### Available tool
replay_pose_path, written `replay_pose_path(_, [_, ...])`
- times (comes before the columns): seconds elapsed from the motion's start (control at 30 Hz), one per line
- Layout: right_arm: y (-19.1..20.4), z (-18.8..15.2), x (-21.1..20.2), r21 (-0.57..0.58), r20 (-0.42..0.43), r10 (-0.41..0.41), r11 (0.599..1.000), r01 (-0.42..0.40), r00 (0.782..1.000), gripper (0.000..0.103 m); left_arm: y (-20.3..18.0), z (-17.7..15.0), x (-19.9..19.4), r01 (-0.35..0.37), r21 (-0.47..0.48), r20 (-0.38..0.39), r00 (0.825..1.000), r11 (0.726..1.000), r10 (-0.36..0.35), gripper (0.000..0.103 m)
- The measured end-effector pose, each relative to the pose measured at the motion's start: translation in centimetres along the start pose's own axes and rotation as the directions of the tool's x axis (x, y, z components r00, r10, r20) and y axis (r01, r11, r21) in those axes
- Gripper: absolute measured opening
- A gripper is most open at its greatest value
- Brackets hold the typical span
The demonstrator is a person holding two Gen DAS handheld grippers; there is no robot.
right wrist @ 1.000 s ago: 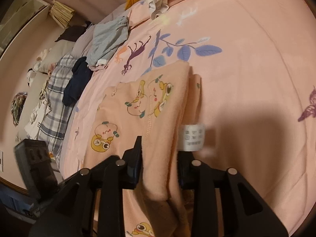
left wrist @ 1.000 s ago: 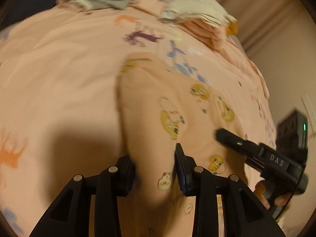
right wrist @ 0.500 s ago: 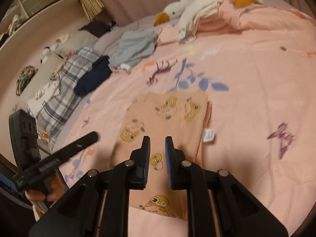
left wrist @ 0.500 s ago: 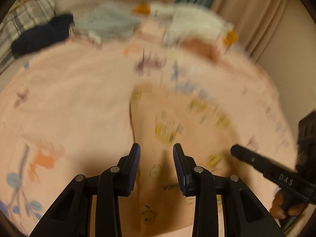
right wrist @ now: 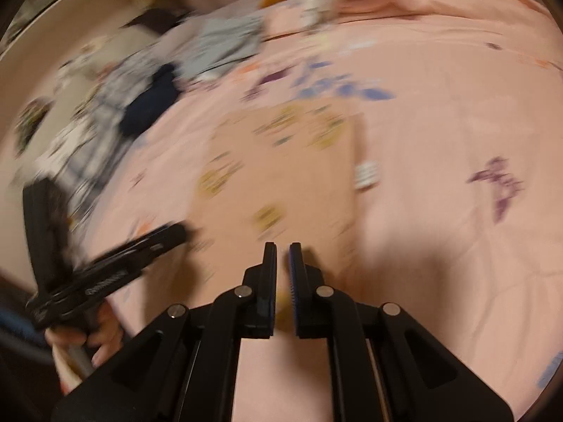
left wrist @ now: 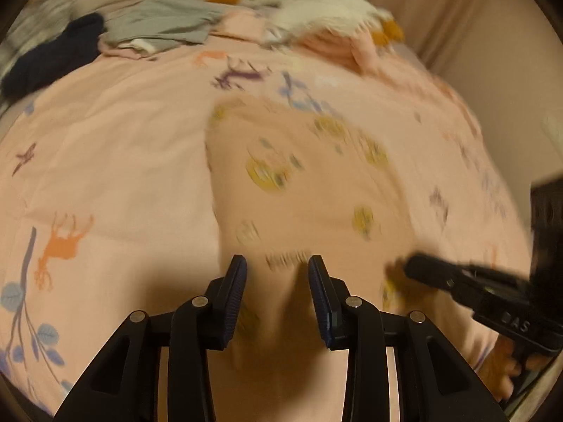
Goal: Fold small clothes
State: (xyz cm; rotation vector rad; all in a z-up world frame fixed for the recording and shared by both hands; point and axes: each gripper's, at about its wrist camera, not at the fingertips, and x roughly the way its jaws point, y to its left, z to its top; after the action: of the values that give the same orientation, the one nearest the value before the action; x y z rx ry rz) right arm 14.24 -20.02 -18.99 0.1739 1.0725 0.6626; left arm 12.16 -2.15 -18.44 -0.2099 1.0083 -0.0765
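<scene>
garment [left wrist: 302,190]: peach printed cloth, laid flat mid-frame on the bedspread [left wrist: 105,161]; judged light, limp, best pinched at near corners
left gripper [left wrist: 278,281]: held spread, nothing clamped
right gripper [right wrist: 282,274]: jaws closing, nothing seen between them

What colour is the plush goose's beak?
Orange, on a white plush goose; clearest in the left wrist view.

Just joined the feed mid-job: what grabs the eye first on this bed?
A peach cartoon-print garment lies flat mid-bed on the pink animal-print bedsheet, just past both grippers. A white plush goose with orange beak sprawls along the far edge. Left of it sit a grey crumpled garment and a dark navy garment.
</scene>
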Motion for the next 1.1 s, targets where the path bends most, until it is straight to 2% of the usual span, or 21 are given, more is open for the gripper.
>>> replay_pose_path(0.07, [-0.6,-1.1,1.1,-0.004,-0.043,-0.076,0.997,0.076,0.996,0.007,-0.5,-1.3,1.2,-0.083,0.037,-0.038,0.996,0.996,0.084,0.034])
replay_pose_path(0.1, [-1.9,-1.6,1.9,0.041,-0.076,-0.106,0.993,0.11,0.991,0.0,-0.3,-1.8,1.5,-0.086,0.031,-0.048,0.995,0.996,0.088,0.034])
replay_pose_path(0.17, [-4.0,-2.0,1.8,0.143,-0.077,-0.014,0.989,0.025,0.997,0.0,0.7,-2.3,1.1,-0.054,-0.02,-0.04,0.998,0.998,0.053,0.034])
replay_pose_path(0.2, [-4.5,-1.9,1.5,0.158,-0.077,0.0,0.987,0.012,0.997,0.0,1.2,-2.4,0.9,-0.044,-0.044,-0.053,0.998,0.998,0.042,0.034])
replay_pose_path(0.27, [-4.6,-2.2,1.0,0.139,-0.063,-0.011,0.99,0.02,0.998,0.0,2.1,-2.7,0.7,-0.005,-0.084,-0.067,0.998,0.996,-0.001,0.036])
replay_pose_path(0.33, [-4.1,-2.7,1.2,0.108,-0.061,-0.031,0.993,0.038,0.998,0.0,2.5,-3.0,0.5,0.005,-0.091,-0.062,0.998,0.996,-0.011,0.037])
replay_pose_path(0.47, [-3.1,-2.7,1.6,0.057,-0.066,-0.076,0.995,0.08,0.995,0.0,1.8,-3.0,0.5,-0.034,-0.064,-0.063,0.998,0.997,0.03,0.037])
replay_pose_path(0.63, [-4.2,-2.5,1.5,0.126,-0.072,0.003,0.992,0.006,0.997,0.0,0.6,-3.0,0.8,-0.093,-0.012,-0.029,0.995,0.996,0.092,0.038])
replay_pose_path(0.7, [-4.7,-2.6,1.5,0.155,-0.071,0.035,0.988,-0.024,0.997,0.0,0.7,-2.9,0.9,-0.102,-0.003,-0.016,0.995,0.995,0.102,0.044])
replay_pose_path(0.77, [-4.7,-2.6,1.5,0.167,-0.07,0.057,0.985,-0.044,0.996,0.0,0.9,-2.7,1.0,-0.137,-0.013,-0.013,0.99,0.99,0.137,0.065])
replay_pose_path(0.8, [-4.5,-2.8,1.2,0.164,-0.069,0.054,0.986,-0.042,0.996,0.0,1.1,-2.6,0.9,-0.151,-0.031,-0.013,0.988,0.988,0.151,0.071])
replay_pose_path(0.87, [-3.8,-2.8,0.9,0.148,-0.066,0.037,0.989,-0.027,0.997,0.002,1.9,-2.4,0.7,-0.13,-0.09,-0.029,0.991,0.987,0.128,0.073])
replay_pose_path(0.9, [-3.4,-2.8,0.6,0.142,-0.068,0.023,0.99,-0.013,0.997,0.004,2.2,-2.3,0.4,-0.102,-0.125,-0.047,0.994,0.987,0.097,0.073])
replay_pose_path(0.97, [-2.6,-2.6,-0.2,0.14,-0.071,-0.01,0.99,0.02,0.997,0.016,2.7,-1.8,-0.8,-0.059,-0.192,-0.074,0.996,0.98,0.046,0.074])
replay_pose_path(1.0, [-2.0,-2.4,-0.9,0.144,-0.077,-0.038,0.988,0.048,0.996,0.035,2.7,-1.6,-1.8,-0.043,-0.201,-0.057,0.998,0.979,0.033,0.074])
replay_pose_path(1.03, [-1.4,-2.3,-1.9,0.148,-0.081,-0.08,0.985,0.092,0.993,0.064,2.3,-1.3,-3.1,-0.033,-0.194,-0.024,0.999,0.98,0.029,0.075])
replay_pose_path(1.07, [-0.9,-2.1,-3.1,0.151,-0.061,-0.123,0.98,0.131,0.991,0.073,1.7,-0.9,-5.0,-0.037,-0.171,0.026,0.999,0.985,0.042,0.076])
replay_pose_path(1.1, [-0.4,-1.9,-4.3,0.146,-0.024,-0.146,0.978,0.148,0.989,0.077,1.3,-0.7,-6.1,-0.049,-0.159,0.053,0.997,0.986,0.058,0.076])
